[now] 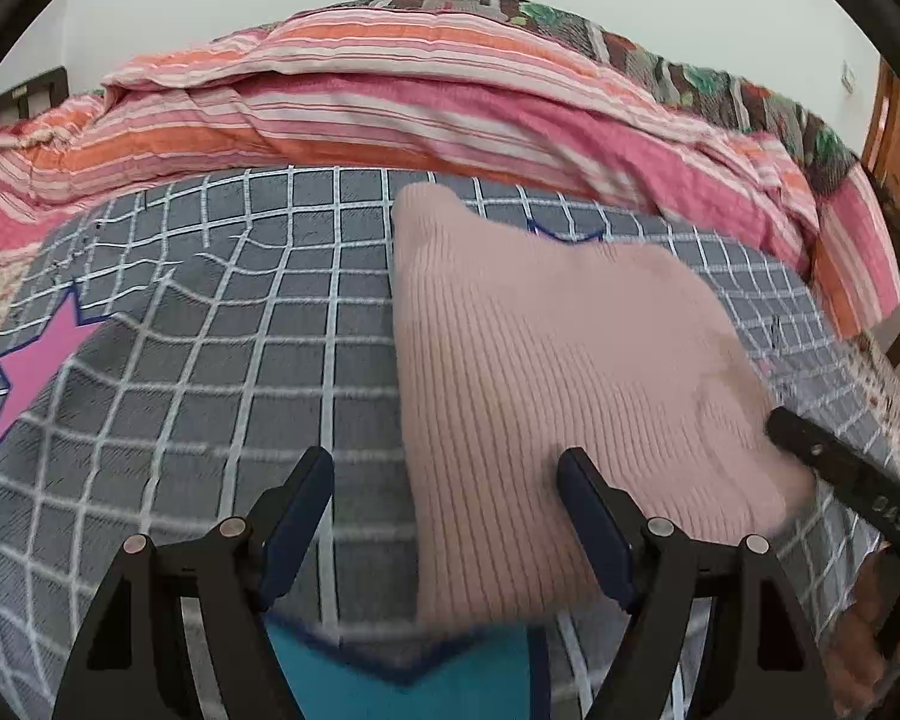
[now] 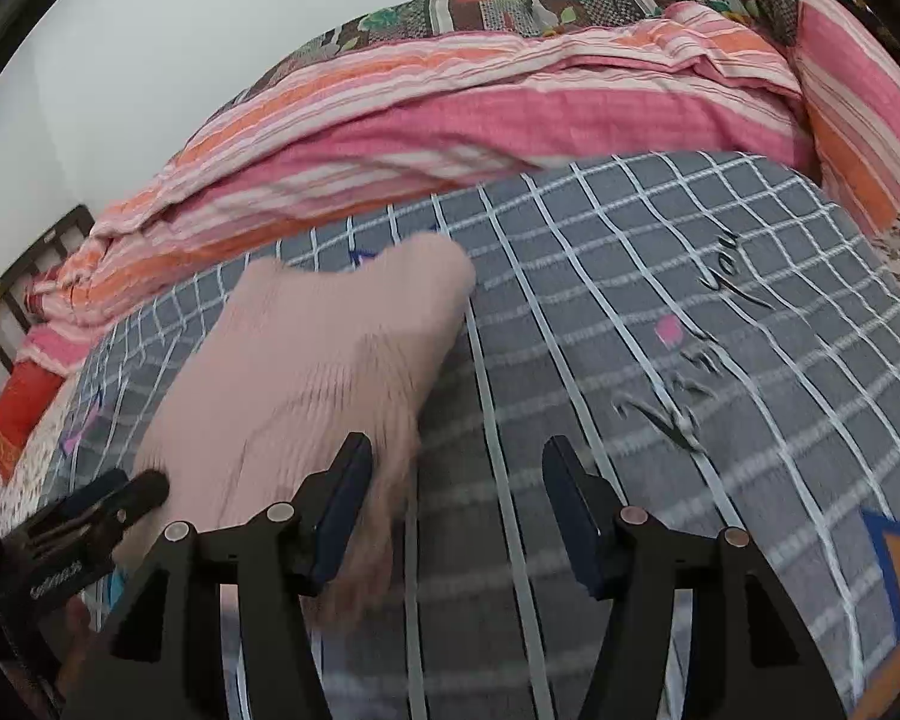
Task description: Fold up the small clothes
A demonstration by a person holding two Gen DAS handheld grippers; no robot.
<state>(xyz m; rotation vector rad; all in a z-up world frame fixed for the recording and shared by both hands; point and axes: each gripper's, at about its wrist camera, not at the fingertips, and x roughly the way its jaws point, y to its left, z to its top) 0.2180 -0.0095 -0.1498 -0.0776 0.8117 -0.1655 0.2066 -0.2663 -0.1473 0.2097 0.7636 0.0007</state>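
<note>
1. A grey checked blanket covers the bed and serves as the folding surface, and it's rumpled on the left near a pink star, so it's no flat base.
2. Behind it a striped quilt is heaped along the far side, well clear of the work.
3. The pink knitted garment lies on the blanket, already doubled into a rough rectangle, between the two grippers. Its near right corner looks blurred and slightly lifted, so I'd judge that fold isn't settled.
4. Left gripper: jaws wide apart, nothing clamped; its right finger sits over the garment's near edge, its left finger over bare blanket.
5. Right gripper: jaws apart and empty; the garment's edge lies just beside its left finger, not pinched.
6. Risks, as I read it: the soft knit could spring open once left alone; a finger dragging across the ribs could pull the top layer askew; a pinch might grab the blanket too.
</note>
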